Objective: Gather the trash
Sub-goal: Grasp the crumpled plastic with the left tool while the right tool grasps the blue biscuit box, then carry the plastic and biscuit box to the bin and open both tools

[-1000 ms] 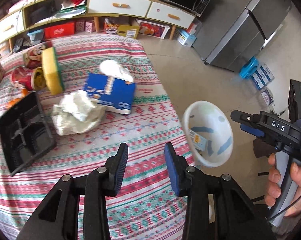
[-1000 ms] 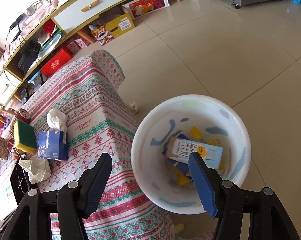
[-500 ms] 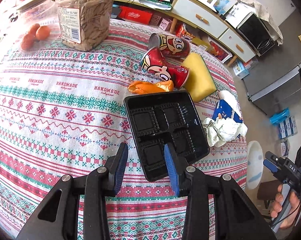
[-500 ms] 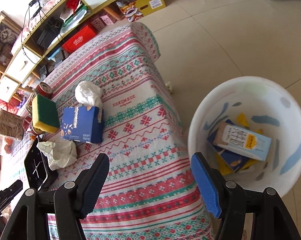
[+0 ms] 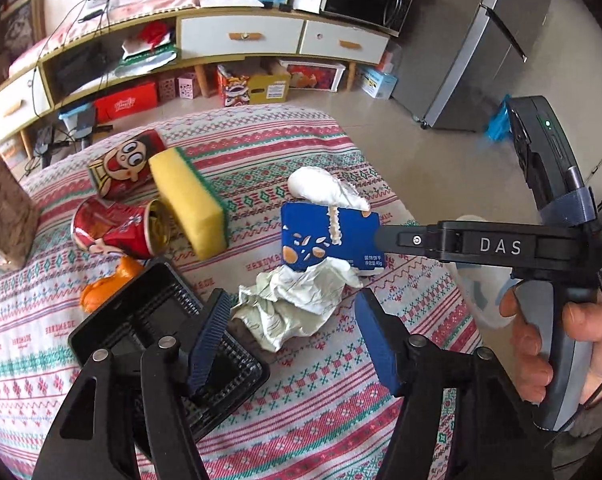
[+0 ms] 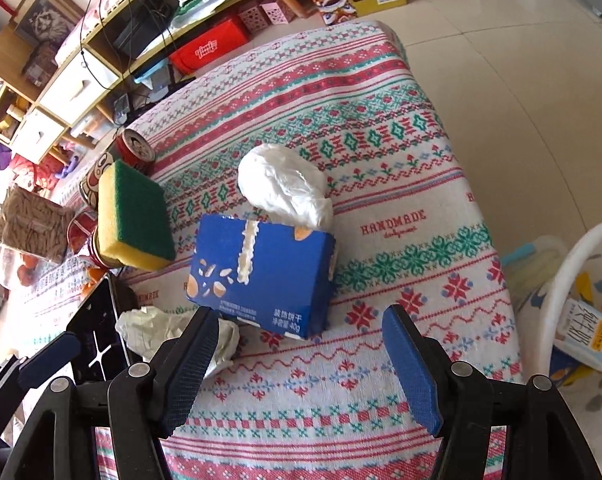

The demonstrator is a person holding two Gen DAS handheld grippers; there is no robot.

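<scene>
Both hand-held grippers hover empty over the desk near the blue box: left hand-held gripper opening above crumpled paper, right hand-held gripper wide apart.

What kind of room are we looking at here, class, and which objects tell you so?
Probably a lived-in home, a living or dining room: a low TV-style cabinet with drawers along the wall, a microwave on it, a grey fridge beside it, and a table under a patterned cloth.

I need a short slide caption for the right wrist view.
Open right gripper above a blue box on the patterned tablecloth, white bin alongside.
</scene>
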